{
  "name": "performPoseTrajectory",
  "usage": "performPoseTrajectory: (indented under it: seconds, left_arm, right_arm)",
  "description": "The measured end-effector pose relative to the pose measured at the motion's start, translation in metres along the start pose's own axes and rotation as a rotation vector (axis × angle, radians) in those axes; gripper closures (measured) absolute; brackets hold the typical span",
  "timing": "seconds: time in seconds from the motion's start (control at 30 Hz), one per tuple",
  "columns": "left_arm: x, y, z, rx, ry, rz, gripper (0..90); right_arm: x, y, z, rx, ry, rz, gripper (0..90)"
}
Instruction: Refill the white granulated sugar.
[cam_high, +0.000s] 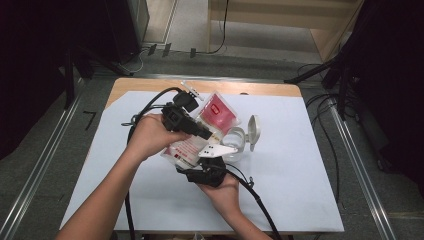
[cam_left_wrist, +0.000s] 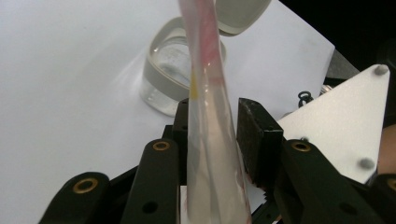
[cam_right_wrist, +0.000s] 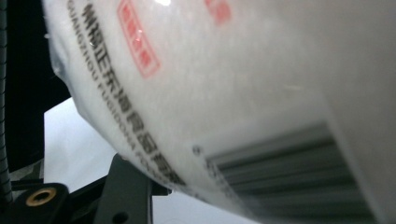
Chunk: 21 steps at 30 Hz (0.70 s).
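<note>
A plastic bag (cam_high: 218, 112) with red and white print and white contents is held tilted above the table. My left gripper (cam_high: 202, 132) comes in from the left at the bag's upper part. In the left gripper view the bag (cam_left_wrist: 210, 140) stands between the jaws of the left gripper (cam_left_wrist: 212, 109), with a slight gap at the right pad, so this gripper is open. From below, my right gripper (cam_high: 204, 161) is shut on the bag's fat lower end. The right gripper view has the bag (cam_right_wrist: 233, 93) pressed close, with one finger (cam_right_wrist: 128, 186) against it. A clear jar (cam_high: 234, 141) stands just beyond, its lid (cam_high: 254, 131) flipped open.
A white sheet (cam_high: 300, 175) covers the wooden table. Black cables (cam_high: 150, 105) trail from both grippers across the left and front. A small black ring (cam_left_wrist: 304, 97) lies near the right hand. Metal rails (cam_high: 360, 165) run along both table sides.
</note>
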<state>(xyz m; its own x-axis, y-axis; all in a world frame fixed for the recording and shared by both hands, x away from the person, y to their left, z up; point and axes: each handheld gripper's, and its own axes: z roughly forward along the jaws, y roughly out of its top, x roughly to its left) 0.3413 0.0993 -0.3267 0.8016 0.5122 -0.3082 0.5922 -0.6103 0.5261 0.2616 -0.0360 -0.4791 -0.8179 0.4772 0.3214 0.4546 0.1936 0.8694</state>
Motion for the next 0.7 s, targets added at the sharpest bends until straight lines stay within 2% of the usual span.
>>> performPoseTrajectory:
  seconds: [0.07, 0.23, 0.33, 0.47, 0.57, 0.7]
  left_arm:
    - [0.001, -0.001, -0.004, -0.003, 0.0, -0.007, 71.0]
    - [0.001, -0.002, -0.009, 0.01, -0.001, -0.024, 80.8]
    - [-0.001, 0.0, -0.006, 0.04, 0.004, -0.031, 84.5]
    - [-0.006, 0.006, 0.004, 0.082, 0.025, -0.037, 85.5]
    - [-0.008, 0.011, 0.009, 0.114, 0.041, -0.037, 86.5]
    - [-0.009, 0.019, 0.012, 0.152, 0.045, -0.049, 86.6]
  right_arm:
    - [0.0, 0.001, -0.002, -0.007, -0.002, 0.0, 55.2]
    - [0.001, 0.001, -0.002, -0.001, -0.002, -0.028, 55.4]
    - [0.003, 0.002, 0.0, 0.02, -0.001, -0.05, 55.4]
    - [0.008, 0.001, 0.004, 0.051, 0.026, -0.059, 54.3]
    - [0.01, 0.001, 0.006, 0.065, 0.037, -0.055, 53.9]
    - [0.009, 0.003, 0.005, 0.062, 0.056, -0.02, 53.9]
